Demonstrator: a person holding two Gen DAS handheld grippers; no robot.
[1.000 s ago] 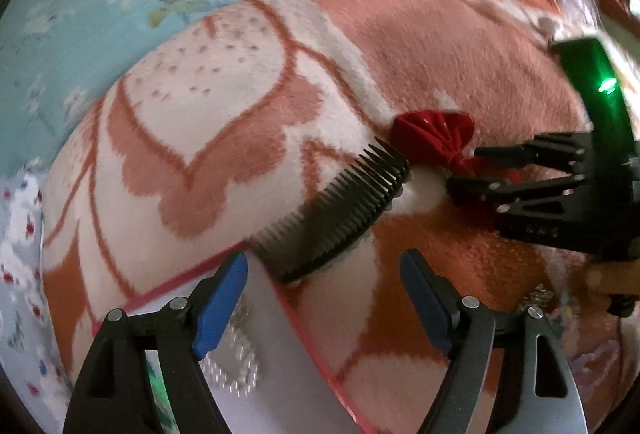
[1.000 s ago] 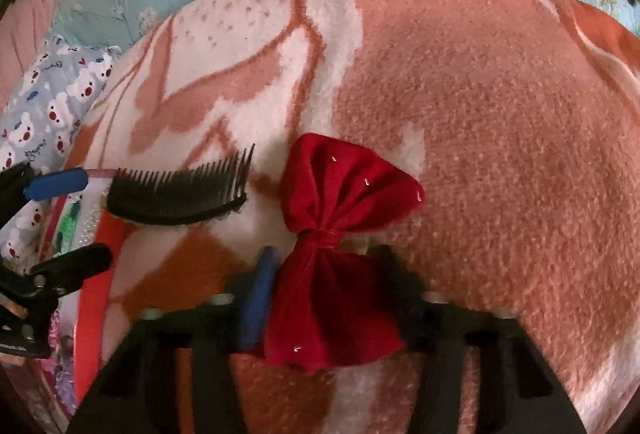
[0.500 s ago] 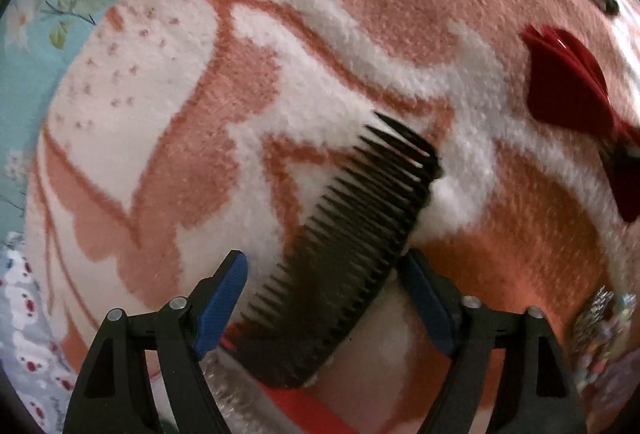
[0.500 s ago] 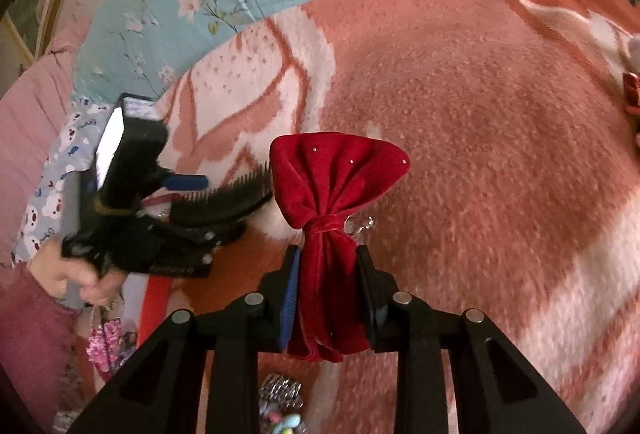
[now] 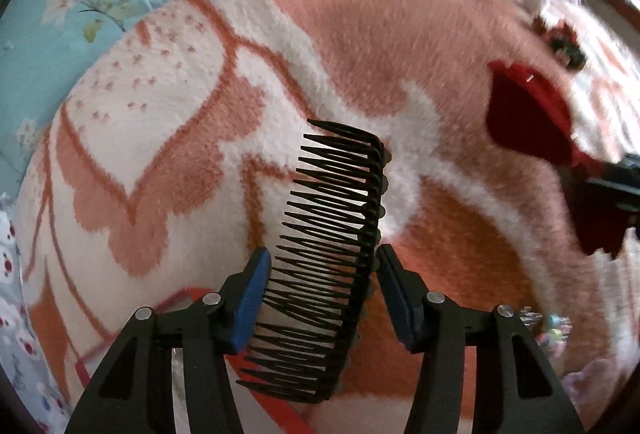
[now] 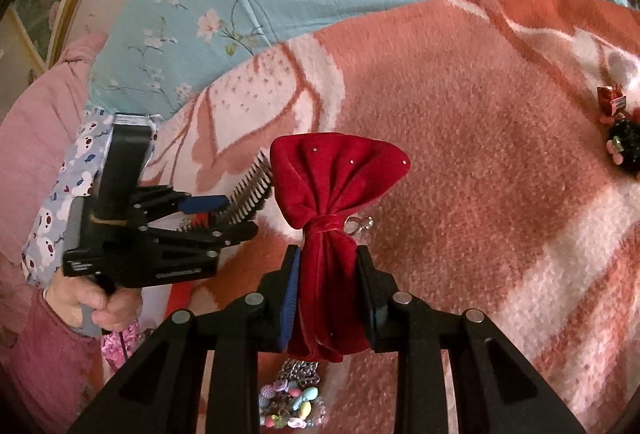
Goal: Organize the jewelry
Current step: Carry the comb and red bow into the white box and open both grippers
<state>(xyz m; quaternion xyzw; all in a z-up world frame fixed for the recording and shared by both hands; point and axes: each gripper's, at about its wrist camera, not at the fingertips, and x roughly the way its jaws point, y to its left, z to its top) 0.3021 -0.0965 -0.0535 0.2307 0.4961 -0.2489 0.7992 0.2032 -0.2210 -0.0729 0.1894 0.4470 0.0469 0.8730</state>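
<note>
Left tool: jaws have just been closing around the black hair comb, its teeth toward 9 o'clock and its spine toward 3 o'clock; whether both pads already press on it cannot be told. The comb is light, stiff and smooth; its teeth probably bend or snap, so hold is best taken across the spine. Right tool: clamped on the lower half of the red velvet bow, raised above the orange-and-white blanket. The bow is soft, light and crushable, safest gripped near its knot. A red-edged box lies at 6 o'clock below the comb; its contents are hidden. A bead-and-chain piece lies loose on the blanket.
</note>
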